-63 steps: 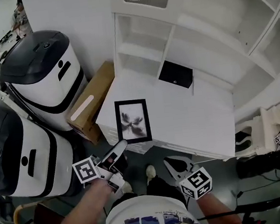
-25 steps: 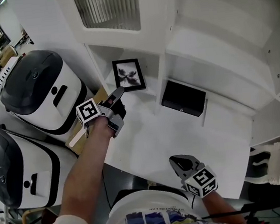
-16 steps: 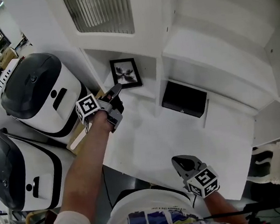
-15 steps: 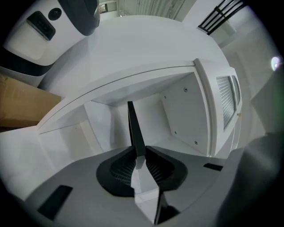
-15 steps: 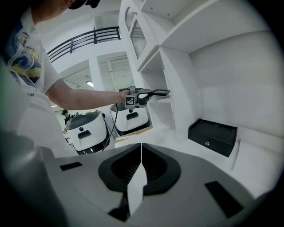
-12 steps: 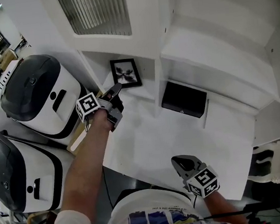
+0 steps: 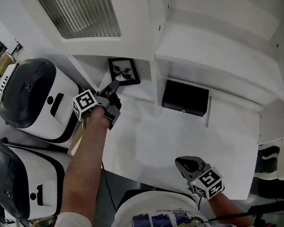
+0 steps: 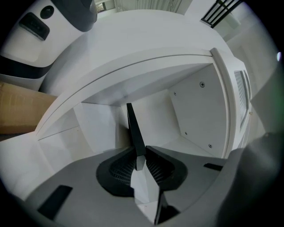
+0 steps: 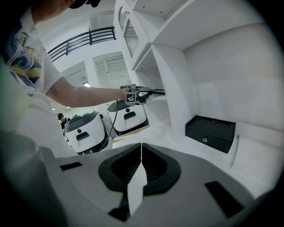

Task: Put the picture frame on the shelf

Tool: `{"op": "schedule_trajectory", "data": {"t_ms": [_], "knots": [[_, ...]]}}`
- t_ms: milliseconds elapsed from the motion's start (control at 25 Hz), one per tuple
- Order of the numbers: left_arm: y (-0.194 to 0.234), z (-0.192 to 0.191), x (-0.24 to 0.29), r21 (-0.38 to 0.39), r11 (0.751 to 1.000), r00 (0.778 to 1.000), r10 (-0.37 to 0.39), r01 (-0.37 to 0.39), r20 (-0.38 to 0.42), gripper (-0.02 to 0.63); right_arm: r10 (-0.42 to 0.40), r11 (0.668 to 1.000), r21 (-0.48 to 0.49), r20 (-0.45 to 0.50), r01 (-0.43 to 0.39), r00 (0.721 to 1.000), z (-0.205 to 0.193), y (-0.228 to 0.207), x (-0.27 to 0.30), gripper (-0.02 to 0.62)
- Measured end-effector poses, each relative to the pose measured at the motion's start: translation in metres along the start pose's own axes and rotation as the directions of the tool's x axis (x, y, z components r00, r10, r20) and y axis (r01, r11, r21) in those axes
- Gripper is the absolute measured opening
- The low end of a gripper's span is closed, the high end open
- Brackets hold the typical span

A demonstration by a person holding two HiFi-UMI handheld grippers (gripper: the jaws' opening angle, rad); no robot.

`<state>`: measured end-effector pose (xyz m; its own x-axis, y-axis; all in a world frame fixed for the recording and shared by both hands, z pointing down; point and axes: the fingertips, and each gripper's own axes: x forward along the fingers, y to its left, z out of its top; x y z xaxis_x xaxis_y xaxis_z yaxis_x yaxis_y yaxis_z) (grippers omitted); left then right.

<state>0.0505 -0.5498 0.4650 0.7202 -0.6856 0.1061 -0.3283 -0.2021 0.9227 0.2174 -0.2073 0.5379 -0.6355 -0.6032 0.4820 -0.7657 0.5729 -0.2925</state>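
Picture frame [image 7: 123,71], thin black border, pale print, dark blotchy motif

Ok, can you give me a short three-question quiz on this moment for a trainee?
1. True or false: the left claw is clamped on the picture frame.
2. Where does the black box sit? A: on the floor. B: in the same nook as the frame. C: right of the upright divider, with the frame to the left of it.
3. Fill in the blank: the right claw has its jaws together and holds ____.

Key: 1 true; 2 C; 3 nothing.
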Motion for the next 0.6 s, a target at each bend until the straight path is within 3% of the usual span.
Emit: {"op": "schedule_trajectory", "data": {"t_ms": [320,480,600], "knots": [[0.0,0.001,0.012,0.044,0.998,0.998,0.046,-0.044,-0.048,0.084,0.016,1.0,0.015,-0.003,-0.016,1.0,0.003,-0.001,0.003,0.029],[0.0,0.001,0.015,0.123,0.986,0.991,0.117,-0.109,-0.067,0.097,0.013,1.0,0.021,-0.012,-0.013,1.0,-0.002,-0.005,0.003,0.029],[0.002,0.001,0.014,0.205,0.964,0.98,0.187,-0.169,-0.073,0.106,0.01,1.0,0.021,-0.015,-0.01,1.0,-0.005,-0.008,0.002,0.029]]}}
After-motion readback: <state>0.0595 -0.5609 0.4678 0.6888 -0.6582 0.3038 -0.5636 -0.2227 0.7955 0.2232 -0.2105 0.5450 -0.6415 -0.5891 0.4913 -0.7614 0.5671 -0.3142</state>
